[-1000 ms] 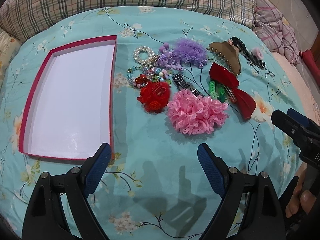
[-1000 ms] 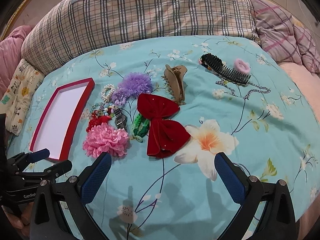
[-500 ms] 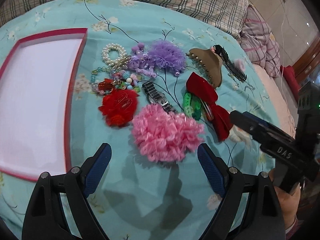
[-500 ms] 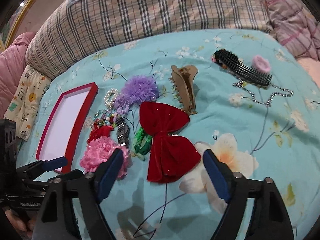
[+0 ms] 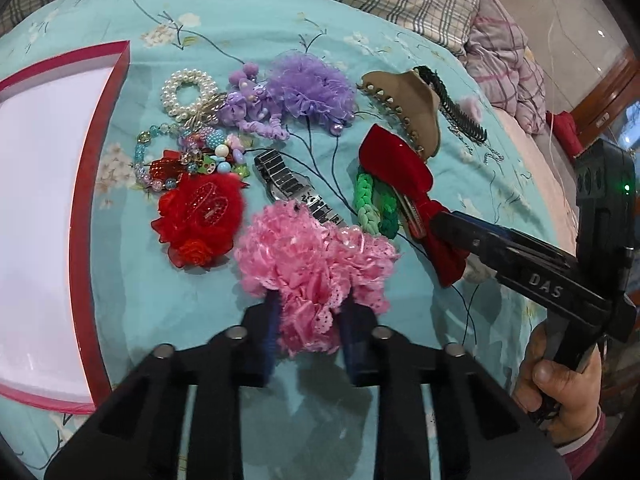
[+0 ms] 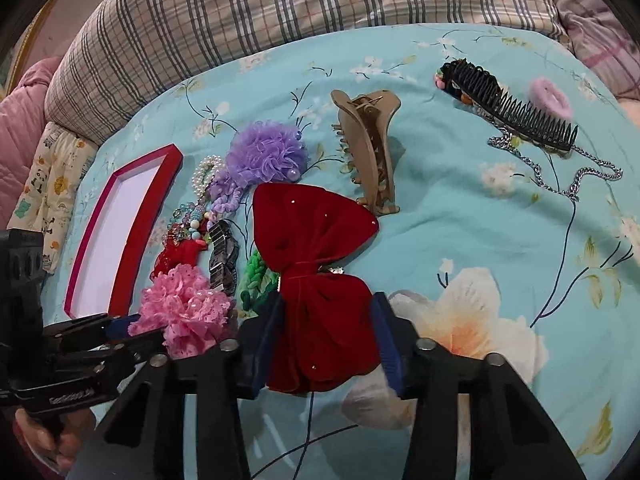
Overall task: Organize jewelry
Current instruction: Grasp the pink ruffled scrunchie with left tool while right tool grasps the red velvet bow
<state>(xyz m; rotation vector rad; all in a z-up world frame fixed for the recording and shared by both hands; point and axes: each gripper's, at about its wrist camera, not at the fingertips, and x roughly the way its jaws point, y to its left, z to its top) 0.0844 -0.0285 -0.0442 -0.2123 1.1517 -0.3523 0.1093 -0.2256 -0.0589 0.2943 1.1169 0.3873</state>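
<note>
Watch (image 5: 294, 184) (partly buried) beside green braid (image 5: 376, 208).

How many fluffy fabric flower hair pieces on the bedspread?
3: pink flower between the closing left gripper jaws, red flower beside the box, purple flower farther back. None visibly hidden.

A home bedroom: a bed (image 6: 500, 220) spread with a turquoise floral sheet, a plaid pillow (image 6: 280, 4) along its far edge, a pink quilt (image 6: 20, 120) beside it.
</note>
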